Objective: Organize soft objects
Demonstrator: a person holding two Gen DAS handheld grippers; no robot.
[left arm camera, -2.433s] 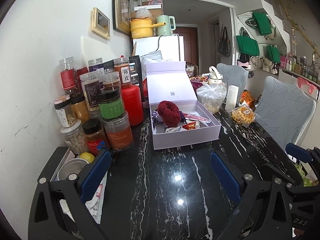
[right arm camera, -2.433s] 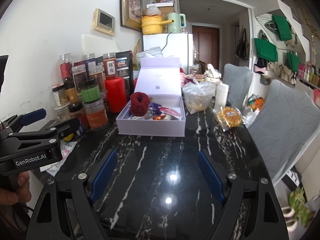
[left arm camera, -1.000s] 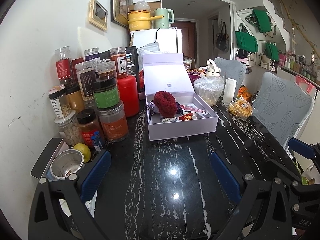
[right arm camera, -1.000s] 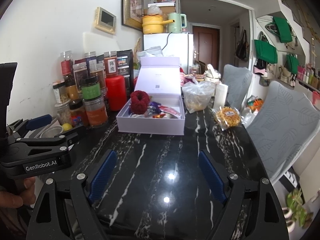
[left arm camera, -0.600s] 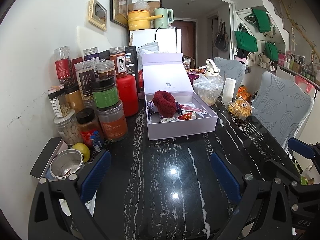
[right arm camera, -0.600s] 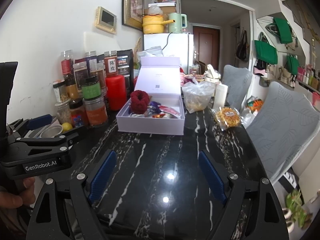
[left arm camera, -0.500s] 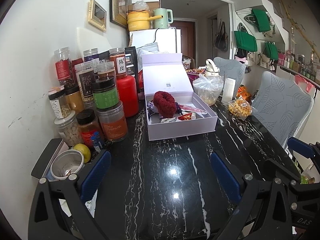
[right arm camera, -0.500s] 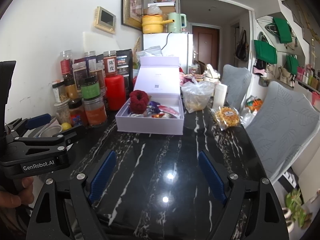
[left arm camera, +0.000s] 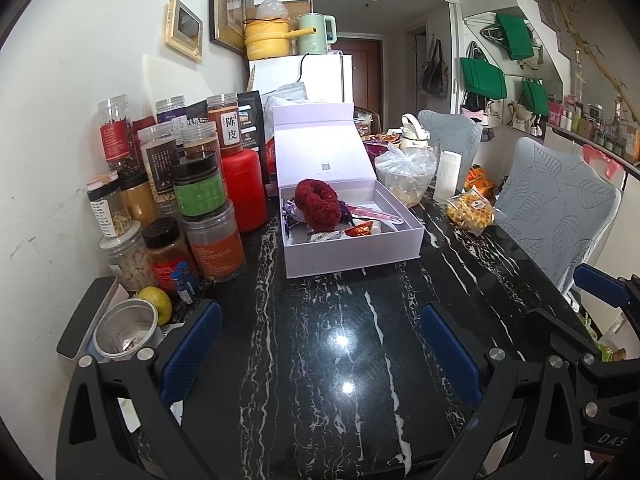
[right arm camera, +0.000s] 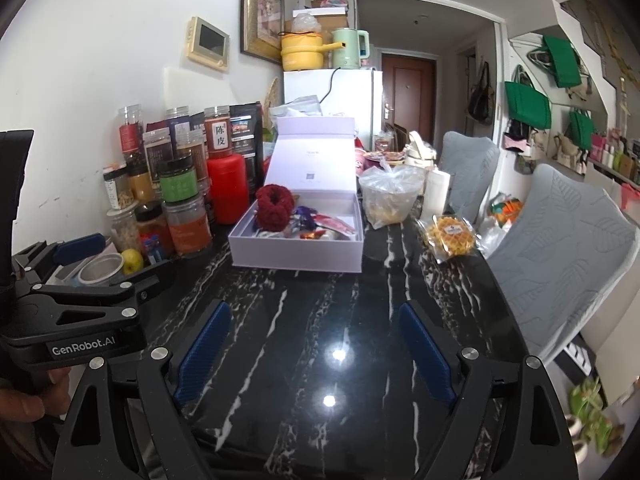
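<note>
Black marble veined with white forms the tabletop (left arm camera: pixel 320 360) over which two handheld grippers hover, both well short of the pale lilac cardboard gift box (left arm camera: pixel 352 252) that stands open near the table's middle, its hinged lid (left arm camera: pixel 324 148) upright behind it. A fluffy dark red scrunchie (left arm camera: pixel 318 204) lies in the box's near left corner, leaning on the left wall, beside a jumble of small wrapped items (left arm camera: pixel 360 230) too small to identify. The left gripper (left arm camera: pixel 320 344), blue pads showing, has its jaws spread wide with only bare tabletop between them. The right gripper (right arm camera: pixel 316 344) is likewise parted, its jaws widening, nothing between them. In the right wrist view, a hand (right arm camera: pixel 24 396) steadies the left gripper's black handle at the frame's left edge. Plastic spice jars (left arm camera: pixel 200 200) and a red canister (left arm camera: pixel 244 188) crowd the white wall to the left of the box; a clear bag of snacks (left arm camera: pixel 406 178) and a wrapped waffle (right arm camera: pixel 450 236) sit to its right, near two grey leaf-patterned chairs (left arm camera: pixel 556 216).
</note>
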